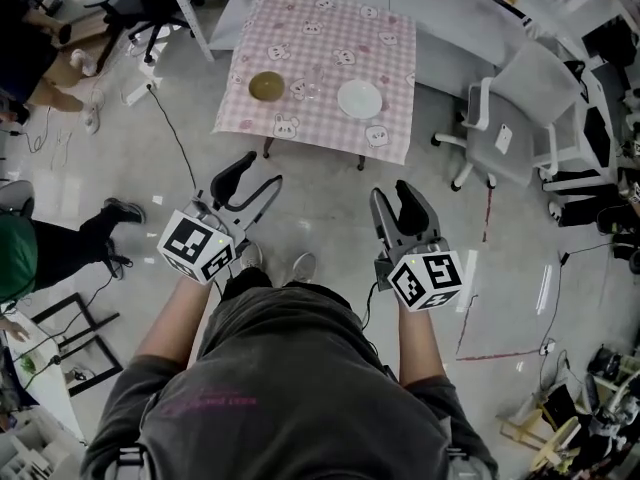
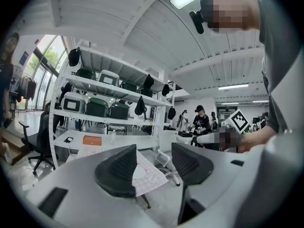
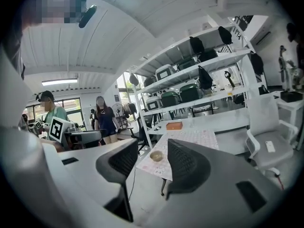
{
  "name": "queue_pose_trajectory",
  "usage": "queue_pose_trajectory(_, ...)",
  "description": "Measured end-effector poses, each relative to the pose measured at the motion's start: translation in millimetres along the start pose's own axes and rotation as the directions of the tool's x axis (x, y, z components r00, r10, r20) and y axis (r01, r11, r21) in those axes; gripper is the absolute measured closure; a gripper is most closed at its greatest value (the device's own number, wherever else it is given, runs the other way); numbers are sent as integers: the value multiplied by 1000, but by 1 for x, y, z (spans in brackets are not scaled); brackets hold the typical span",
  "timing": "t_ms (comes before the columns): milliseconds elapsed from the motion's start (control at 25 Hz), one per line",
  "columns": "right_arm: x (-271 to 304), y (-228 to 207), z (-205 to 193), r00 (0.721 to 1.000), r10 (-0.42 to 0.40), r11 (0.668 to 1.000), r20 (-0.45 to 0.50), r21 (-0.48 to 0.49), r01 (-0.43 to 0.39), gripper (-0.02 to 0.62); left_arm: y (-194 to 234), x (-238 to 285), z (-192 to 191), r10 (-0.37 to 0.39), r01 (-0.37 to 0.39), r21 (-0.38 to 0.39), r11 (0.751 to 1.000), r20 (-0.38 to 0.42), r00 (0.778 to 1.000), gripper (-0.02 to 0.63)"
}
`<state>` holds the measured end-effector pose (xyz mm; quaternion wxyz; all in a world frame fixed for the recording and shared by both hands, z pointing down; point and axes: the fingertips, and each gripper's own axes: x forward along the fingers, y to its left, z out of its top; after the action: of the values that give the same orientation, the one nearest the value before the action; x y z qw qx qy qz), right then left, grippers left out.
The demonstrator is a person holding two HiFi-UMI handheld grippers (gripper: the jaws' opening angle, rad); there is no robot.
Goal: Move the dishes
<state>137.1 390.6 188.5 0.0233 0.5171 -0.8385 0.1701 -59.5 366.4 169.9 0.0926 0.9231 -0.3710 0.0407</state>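
Head view: I hold the left gripper [image 1: 254, 180] and right gripper [image 1: 394, 198] spread, empty, well short of the tabletop [image 1: 330, 63] bearing bowl [image 1: 267, 86] and plate [image 1: 359, 99].

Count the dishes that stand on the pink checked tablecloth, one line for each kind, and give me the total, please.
Brown bowl: 1
Clear glass: 1
White plate: 1
Total: 3
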Motion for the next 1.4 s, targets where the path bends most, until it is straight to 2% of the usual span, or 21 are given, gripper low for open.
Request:
queue_pose_trajectory(320, -10, -16, 4, 1000, 7, 1000, 13, 14, -7, 417, -17, 12, 4, 0, 0, 16, 1000, -9, 1000, 379)
queue_pose_trajectory(760, 2, -32, 7, 1000, 2, 1000, 17, 19, -2, 417, -8, 31, 4, -1, 1, 15, 1000, 1, 1000, 379)
queue_pose_trajectory(1080, 32, -41, 9, 1000, 2, 1000, -9, 30, -2, 417, 18, 51, 4, -4, 4, -9, 1000, -5, 1000, 379)
queue_pose_trajectory(1400, 86, -48, 13, 999, 0, 1000, -34, 31, 1, 417, 66, 77, 0, -13, 13, -32, 999, -21, 1000, 379)
